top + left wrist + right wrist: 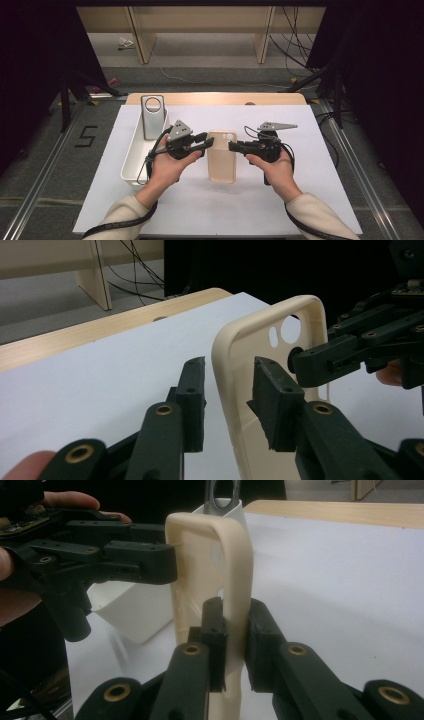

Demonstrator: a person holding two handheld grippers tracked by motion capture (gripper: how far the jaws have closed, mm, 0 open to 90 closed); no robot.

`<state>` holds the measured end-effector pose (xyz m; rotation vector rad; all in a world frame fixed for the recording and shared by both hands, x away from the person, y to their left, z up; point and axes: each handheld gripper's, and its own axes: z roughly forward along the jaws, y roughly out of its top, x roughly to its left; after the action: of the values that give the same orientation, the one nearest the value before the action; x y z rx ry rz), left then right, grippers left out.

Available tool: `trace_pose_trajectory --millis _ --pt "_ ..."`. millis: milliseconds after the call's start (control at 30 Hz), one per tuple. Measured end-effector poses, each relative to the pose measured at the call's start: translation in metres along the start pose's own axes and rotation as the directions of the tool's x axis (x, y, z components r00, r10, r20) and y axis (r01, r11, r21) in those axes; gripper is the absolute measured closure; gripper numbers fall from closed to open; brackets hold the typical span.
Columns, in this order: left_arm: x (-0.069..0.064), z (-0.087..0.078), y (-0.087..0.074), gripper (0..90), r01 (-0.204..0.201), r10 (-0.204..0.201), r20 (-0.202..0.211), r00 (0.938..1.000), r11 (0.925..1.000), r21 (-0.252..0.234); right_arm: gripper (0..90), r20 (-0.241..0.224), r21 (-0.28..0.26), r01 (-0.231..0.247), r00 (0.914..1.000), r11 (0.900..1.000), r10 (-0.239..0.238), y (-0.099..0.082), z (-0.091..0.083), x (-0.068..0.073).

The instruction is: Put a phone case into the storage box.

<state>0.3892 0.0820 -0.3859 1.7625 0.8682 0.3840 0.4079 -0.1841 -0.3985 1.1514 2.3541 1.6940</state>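
The right gripper (pixel 232 635) pinches the three-o'clock rim of the cream soft-plastic phone case (pixel 222 156), steadying it at the table's centre so the left gripper (pixel 229 390), jaws straddling but not pressing, can grip the nine-o'clock rim.

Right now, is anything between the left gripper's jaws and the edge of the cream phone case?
Nothing visible. The left gripper straddles the near side wall of the cream phone case, its pads not yet pressing on it. The right gripper already clamps the opposite wall, clear of the left one.
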Motion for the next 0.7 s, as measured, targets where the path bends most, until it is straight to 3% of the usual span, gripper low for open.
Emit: trace_pose_trajectory --millis 367,700 --pt "-0.0022 0.0017 0.0007 72.3 0.003 -0.003 -0.012 0.9999 1.0 -0.006 81.2 -0.005 0.003 0.006 1.0 1.0 -0.006 -0.0004 0.001 0.0013" --pt "-0.0043 -0.001 -0.0018 82.6 0.034 -0.035 -0.039 0.9986 0.999 -0.03 81.1 0.001 0.006 0.014 0.9999 0.9999 -0.014 -0.0015 0.0021 0.0015"
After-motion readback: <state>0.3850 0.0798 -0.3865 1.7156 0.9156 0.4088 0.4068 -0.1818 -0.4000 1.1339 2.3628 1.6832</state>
